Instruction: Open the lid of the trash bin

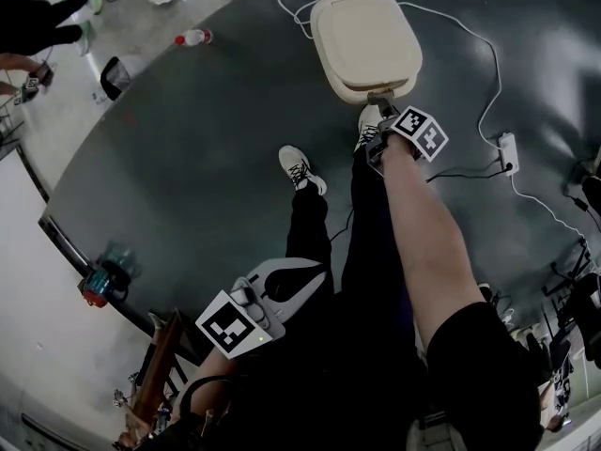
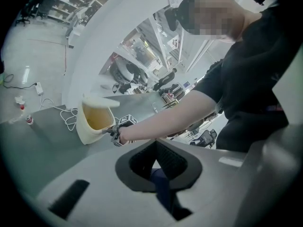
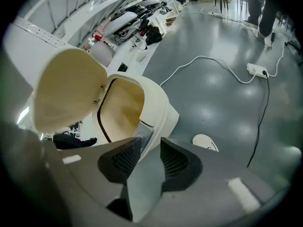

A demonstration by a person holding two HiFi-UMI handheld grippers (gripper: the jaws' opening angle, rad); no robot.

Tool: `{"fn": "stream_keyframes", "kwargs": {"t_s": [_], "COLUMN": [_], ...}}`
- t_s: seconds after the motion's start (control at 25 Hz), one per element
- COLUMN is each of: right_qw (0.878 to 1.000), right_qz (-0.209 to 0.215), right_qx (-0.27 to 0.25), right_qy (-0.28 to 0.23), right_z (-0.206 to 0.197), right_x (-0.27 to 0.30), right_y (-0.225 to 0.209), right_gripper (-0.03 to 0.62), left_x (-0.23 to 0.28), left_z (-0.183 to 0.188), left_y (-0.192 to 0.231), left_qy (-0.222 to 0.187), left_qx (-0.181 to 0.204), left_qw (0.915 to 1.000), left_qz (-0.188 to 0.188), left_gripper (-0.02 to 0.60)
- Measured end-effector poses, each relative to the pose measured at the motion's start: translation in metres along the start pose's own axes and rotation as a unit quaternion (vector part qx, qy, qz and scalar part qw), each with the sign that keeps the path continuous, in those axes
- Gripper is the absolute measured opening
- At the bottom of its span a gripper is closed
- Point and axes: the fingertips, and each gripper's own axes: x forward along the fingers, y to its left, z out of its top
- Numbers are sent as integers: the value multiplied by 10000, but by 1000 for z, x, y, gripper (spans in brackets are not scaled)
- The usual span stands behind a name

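Observation:
The cream trash bin stands on the grey floor ahead of my feet. In the right gripper view its lid is swung up and back, showing the yellowish inside of the bin body. My right gripper sits at the bin's front rim, shut on a grey tab there; from above this gripper touches the bin's near edge. The left gripper view shows the open bin with its lid hovering over it. My left gripper is held close to my body, open and holding nothing.
A white cable runs to a power strip right of the bin. A bottle lies at the far left near another person's legs. My shoes stand just behind the bin. A curved floor edge and clutter lie left.

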Motion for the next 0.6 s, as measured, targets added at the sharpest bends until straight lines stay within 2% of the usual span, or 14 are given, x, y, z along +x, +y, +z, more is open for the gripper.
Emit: {"fn": "stream_keyframes", "kwargs": {"t_s": [0.6], "right_qw": [9994], "right_qz": [-50], "right_qx": [-312], "right_qy": [-107], "right_z": [0], "right_x": [-2], "right_y": [4], "right_gripper": [120], "left_x": [0], "left_z": [-5], "left_y": [-3], "left_qy": [-95], "left_qx": [-46], "left_qw": [9999], "left_qz": [20], "left_gripper": [3]}}
